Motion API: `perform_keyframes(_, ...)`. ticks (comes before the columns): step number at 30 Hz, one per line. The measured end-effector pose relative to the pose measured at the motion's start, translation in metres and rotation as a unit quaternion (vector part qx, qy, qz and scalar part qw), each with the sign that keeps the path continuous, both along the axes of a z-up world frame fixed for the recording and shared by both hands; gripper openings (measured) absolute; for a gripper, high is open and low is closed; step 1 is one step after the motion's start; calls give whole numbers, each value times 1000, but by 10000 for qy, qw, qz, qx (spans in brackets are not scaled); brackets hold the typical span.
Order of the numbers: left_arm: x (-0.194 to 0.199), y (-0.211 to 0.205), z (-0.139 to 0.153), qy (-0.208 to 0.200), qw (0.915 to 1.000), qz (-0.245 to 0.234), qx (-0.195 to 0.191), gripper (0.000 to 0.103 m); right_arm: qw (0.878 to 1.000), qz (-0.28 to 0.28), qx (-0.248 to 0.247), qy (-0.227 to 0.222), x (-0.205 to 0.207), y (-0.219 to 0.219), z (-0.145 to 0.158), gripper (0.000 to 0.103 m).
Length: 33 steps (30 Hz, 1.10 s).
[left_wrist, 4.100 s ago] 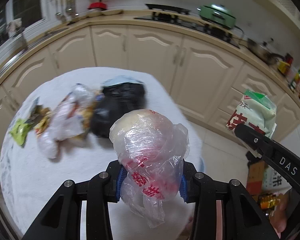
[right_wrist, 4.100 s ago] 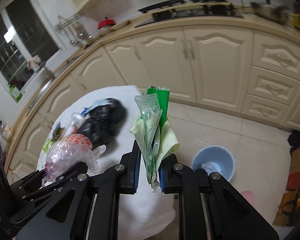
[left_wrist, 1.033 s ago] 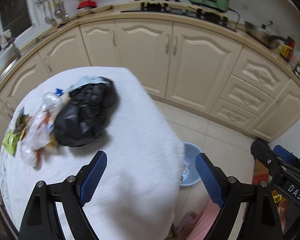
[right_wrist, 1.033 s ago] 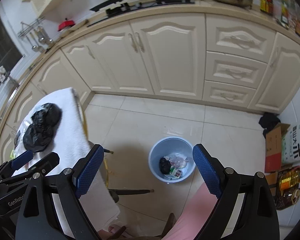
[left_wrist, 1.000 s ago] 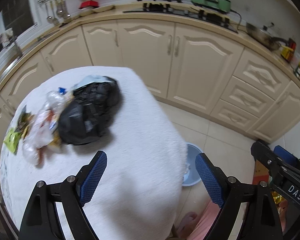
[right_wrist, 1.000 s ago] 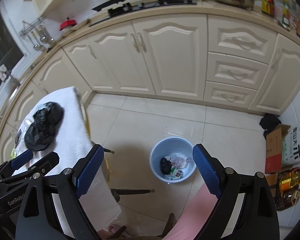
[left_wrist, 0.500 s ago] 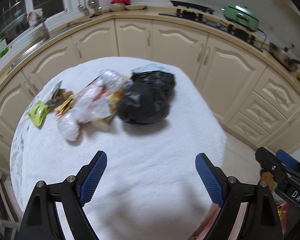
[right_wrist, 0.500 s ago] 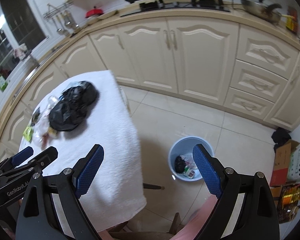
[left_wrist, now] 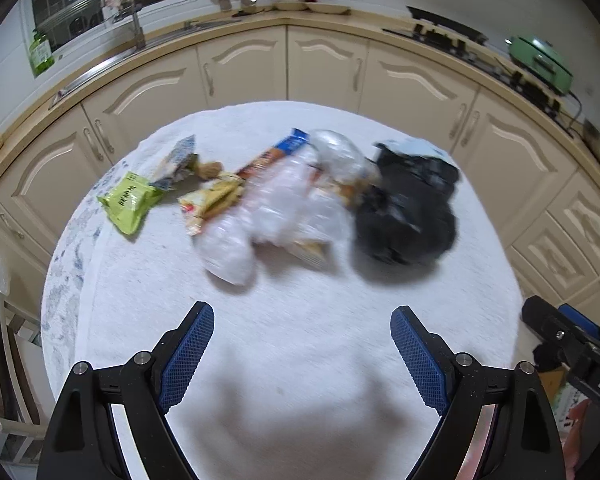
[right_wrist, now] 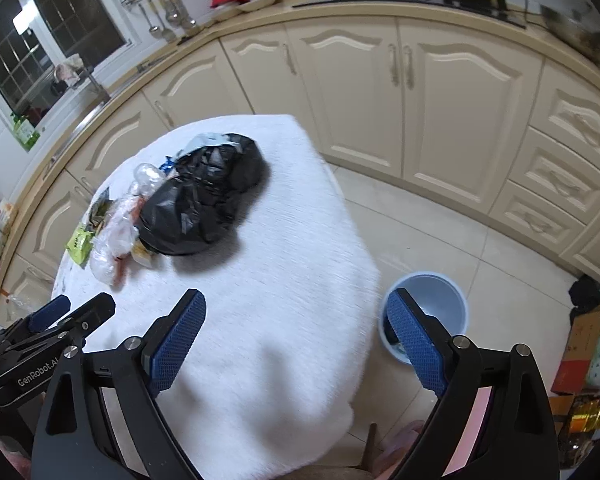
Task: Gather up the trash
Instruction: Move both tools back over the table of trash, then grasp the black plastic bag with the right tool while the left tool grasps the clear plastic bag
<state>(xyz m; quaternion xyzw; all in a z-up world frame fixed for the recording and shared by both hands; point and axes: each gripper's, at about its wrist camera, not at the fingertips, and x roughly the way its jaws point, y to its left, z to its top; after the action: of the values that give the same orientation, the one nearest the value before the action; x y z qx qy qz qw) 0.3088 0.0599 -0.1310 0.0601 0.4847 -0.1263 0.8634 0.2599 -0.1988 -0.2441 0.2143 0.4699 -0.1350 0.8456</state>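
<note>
A black bag and a lime-green wrapper lie on the white desk. The bin is pale blue.

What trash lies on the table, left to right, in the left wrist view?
Green packet → yellow wrapper → clear bag → black bag.

Left gripper and right gripper both gape, empty
</note>
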Motion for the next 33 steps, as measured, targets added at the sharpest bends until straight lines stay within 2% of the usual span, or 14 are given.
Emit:
perform_keyframes(2,17,8,-3,44,9999,70,-77,87,10000,54,44,28,15,4,-2,98)
perform_keyframes(13,97,41,-27,362,9976,386,-446,87,9988,280,237,312,102,19,-23,99)
perform_keyframes(17,114,43,-39,488,9964,370,-584,87,9967,455,572,343,126,23,-34,103)
perform_keyframes(18,118,43,-43,519,9961,377,-604,84,9962,456,670,312,131,23,-36,103)
perform_keyframes(20,126,42,-51,622,9952,386,-651,68,9959,457,744,238,137,24,-37,103)
perform_keyframes(21,128,42,-56,721,9940,321,-759,56,9957,485,762,212,140,25,-38,103)
perform_keyframes(24,134,46,-57,672,9938,349,-820,46,9952,531,798,183,145,25,-38,103)
perform_keyframes(25,135,48,-56,676,9935,346,-850,43,9949,546,831,173,147,25,-38,101)
perform_keyframes(27,135,52,-55,681,9929,341,-910,39,9925,659,1024,66,146,24,-36,87)
perform_keyframes(28,134,54,-54,674,9930,348,-906,37,9911,719,1118,47,146,25,-35,76)
perform_keyframes(31,126,54,-50,605,9937,383,-861,32,9922,813,943,42,140,30,-29,64)
perform_keyframes(33,117,54,-48,531,9949,373,-774,29,9913,888,967,67,133,32,-27,61)
